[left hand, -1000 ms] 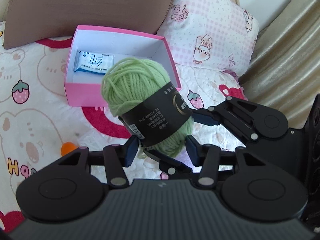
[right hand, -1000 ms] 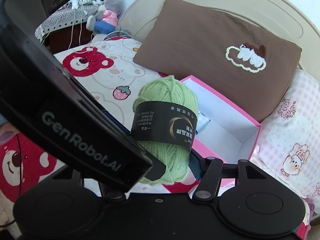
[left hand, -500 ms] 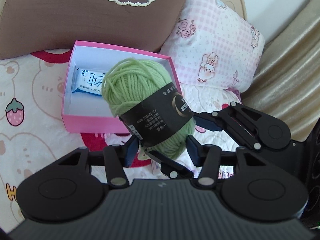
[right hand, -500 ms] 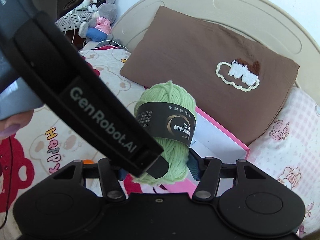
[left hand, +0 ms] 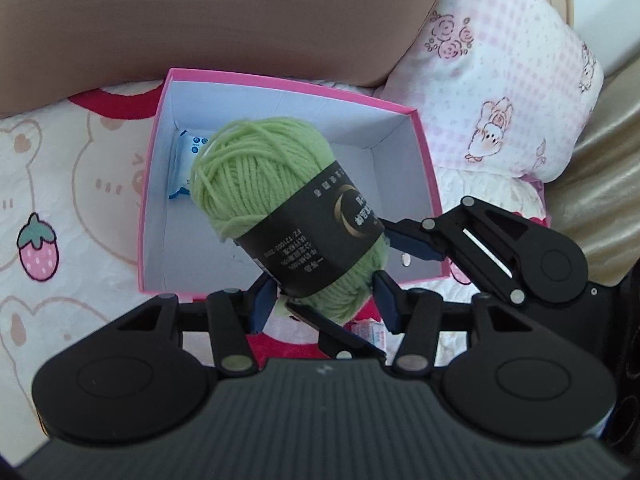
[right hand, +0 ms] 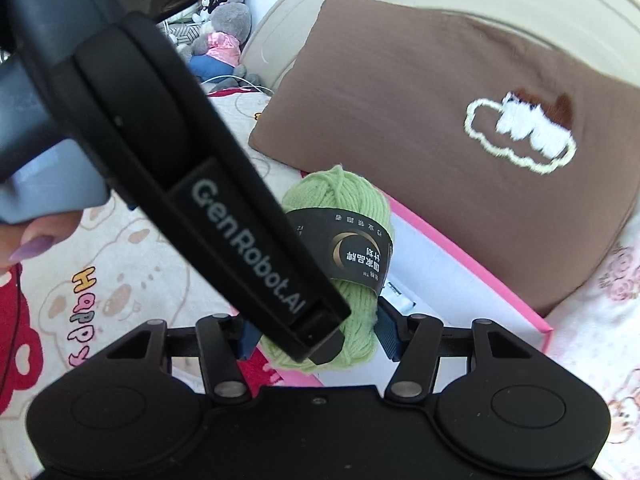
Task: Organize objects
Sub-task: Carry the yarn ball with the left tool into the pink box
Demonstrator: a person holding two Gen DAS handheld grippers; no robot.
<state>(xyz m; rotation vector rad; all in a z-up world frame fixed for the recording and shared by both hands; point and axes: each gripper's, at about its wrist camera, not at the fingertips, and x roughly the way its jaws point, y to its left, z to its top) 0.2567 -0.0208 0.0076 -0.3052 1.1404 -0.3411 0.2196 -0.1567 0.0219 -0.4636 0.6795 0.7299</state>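
The left gripper [left hand: 324, 300] is matte black plastic, with two round hub plates at its base, each pressed with a shallow circular recess. Slotted linkage bars run forward from the hubs, pinned by small silver rivets. Its fingers [left hand: 260, 304] carry dark blue pads. The housing below has fine parallel ridges and a tiny pale mark at its centre. The right gripper [right hand: 316, 336] shares the same black build, silver pins and blue pads. Seen from it, the other tool's long black body bears "GenRobot.AI" in grey letters, joined to what seems a grey-blue handle. A fingertip [right hand: 34, 240] there wears lilac nail polish.
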